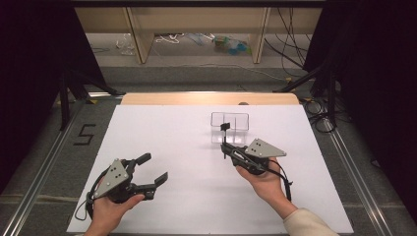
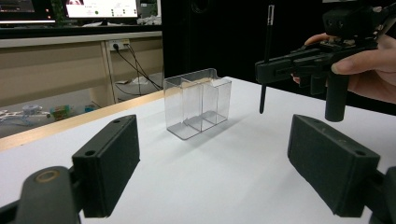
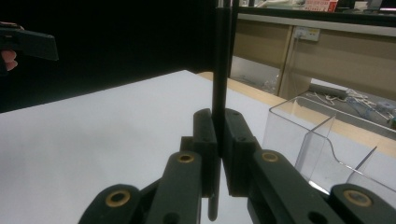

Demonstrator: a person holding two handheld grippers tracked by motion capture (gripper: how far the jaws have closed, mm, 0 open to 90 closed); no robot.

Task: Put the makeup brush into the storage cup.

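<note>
My right hand-held gripper (image 1: 225, 133) pinches a thin black pen (image 2: 265, 60) upright just at six o'clock of the clear divided organizer (image 1: 229, 128) on the white tabletop (image 1: 172, 147), where a slight tilt risks striking its rim, while the left hand-held gripper (image 1: 152, 169) waits wide, empty.

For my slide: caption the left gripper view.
Open left gripper faces a clear divided holder; the right gripper holds a black pen upright.
</note>
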